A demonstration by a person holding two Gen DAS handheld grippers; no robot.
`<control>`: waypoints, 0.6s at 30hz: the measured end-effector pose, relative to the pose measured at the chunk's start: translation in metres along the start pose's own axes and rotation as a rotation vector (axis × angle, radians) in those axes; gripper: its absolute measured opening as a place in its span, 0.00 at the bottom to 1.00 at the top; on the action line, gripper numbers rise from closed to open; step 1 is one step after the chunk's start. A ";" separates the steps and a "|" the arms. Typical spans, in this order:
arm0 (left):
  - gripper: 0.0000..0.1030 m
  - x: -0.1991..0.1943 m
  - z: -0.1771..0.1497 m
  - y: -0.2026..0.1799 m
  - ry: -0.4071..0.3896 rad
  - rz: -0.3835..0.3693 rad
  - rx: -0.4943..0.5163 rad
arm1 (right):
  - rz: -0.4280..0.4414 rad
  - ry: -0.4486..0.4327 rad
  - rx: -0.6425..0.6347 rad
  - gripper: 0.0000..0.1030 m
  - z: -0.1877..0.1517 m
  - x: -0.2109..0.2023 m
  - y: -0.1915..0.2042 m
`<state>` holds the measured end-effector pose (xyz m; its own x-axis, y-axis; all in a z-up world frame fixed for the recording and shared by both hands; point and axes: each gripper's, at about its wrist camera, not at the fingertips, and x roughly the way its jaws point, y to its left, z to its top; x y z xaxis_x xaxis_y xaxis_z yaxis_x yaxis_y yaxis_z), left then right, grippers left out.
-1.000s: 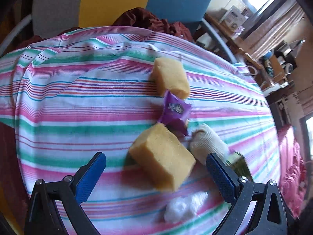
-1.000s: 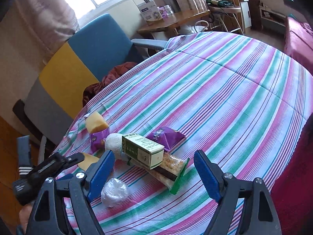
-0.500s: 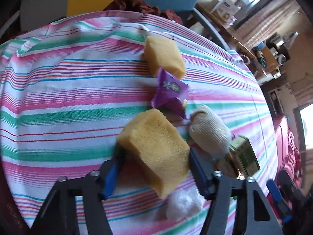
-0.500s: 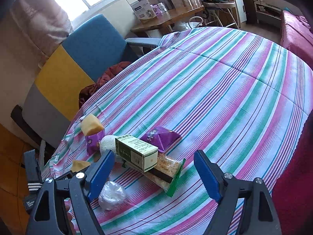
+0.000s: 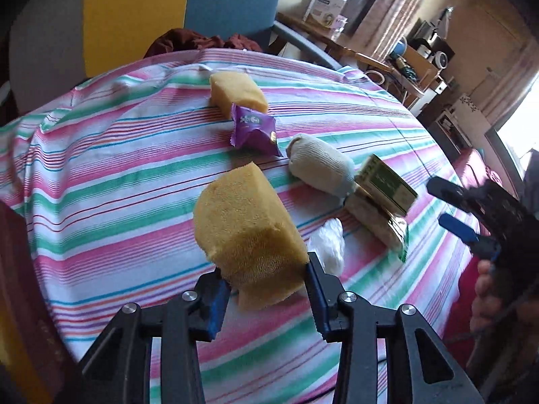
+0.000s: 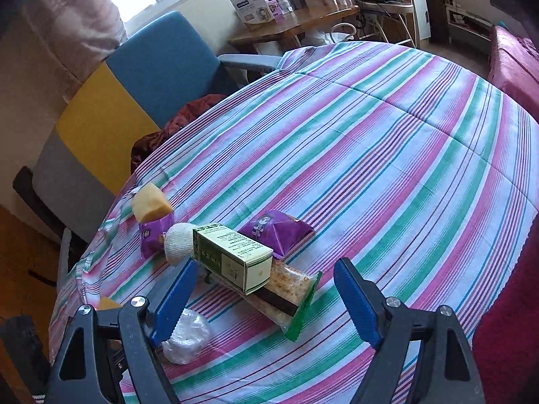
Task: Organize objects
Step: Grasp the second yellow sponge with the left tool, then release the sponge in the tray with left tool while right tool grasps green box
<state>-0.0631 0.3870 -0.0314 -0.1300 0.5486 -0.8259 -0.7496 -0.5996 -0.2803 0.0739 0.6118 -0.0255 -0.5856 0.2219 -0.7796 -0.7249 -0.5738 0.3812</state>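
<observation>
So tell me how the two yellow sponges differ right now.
The near sponge is clamped between the left hand-held gripper's jaws, which have just been closing, and it looks lifted and tilted; the far sponge lies free on the striped cloth. The far sponge touches a purple packet; the near sponge touches only the pads. Both are yellow foam blocks of one kind.

Each wrist view looks steeply down along its jaws, close over the striped bench (image 5: 111,181). Both share the green box (image 5: 387,181) (image 6: 232,256) from opposite sides.

My left gripper (image 5: 266,281) has just been closing and now pinches a sponge (image 5: 247,232). My right gripper (image 6: 262,294) hangs wide open, tilted downward.
</observation>
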 end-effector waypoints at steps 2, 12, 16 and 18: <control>0.41 -0.004 -0.002 -0.007 -0.024 0.011 0.024 | -0.011 -0.006 -0.032 0.82 -0.001 -0.001 0.005; 0.41 -0.064 -0.040 -0.008 -0.124 -0.026 0.080 | -0.175 -0.005 -0.334 0.82 -0.009 0.011 0.049; 0.41 -0.079 -0.051 0.000 -0.140 -0.050 0.056 | -0.233 0.003 -0.486 0.82 -0.010 0.026 0.067; 0.41 -0.086 -0.057 0.006 -0.147 -0.056 0.037 | -0.264 -0.002 -0.536 0.82 -0.011 0.034 0.070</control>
<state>-0.0192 0.3034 0.0101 -0.1790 0.6619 -0.7279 -0.7817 -0.5449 -0.3033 0.0070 0.5705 -0.0308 -0.4111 0.4124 -0.8130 -0.5620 -0.8168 -0.1302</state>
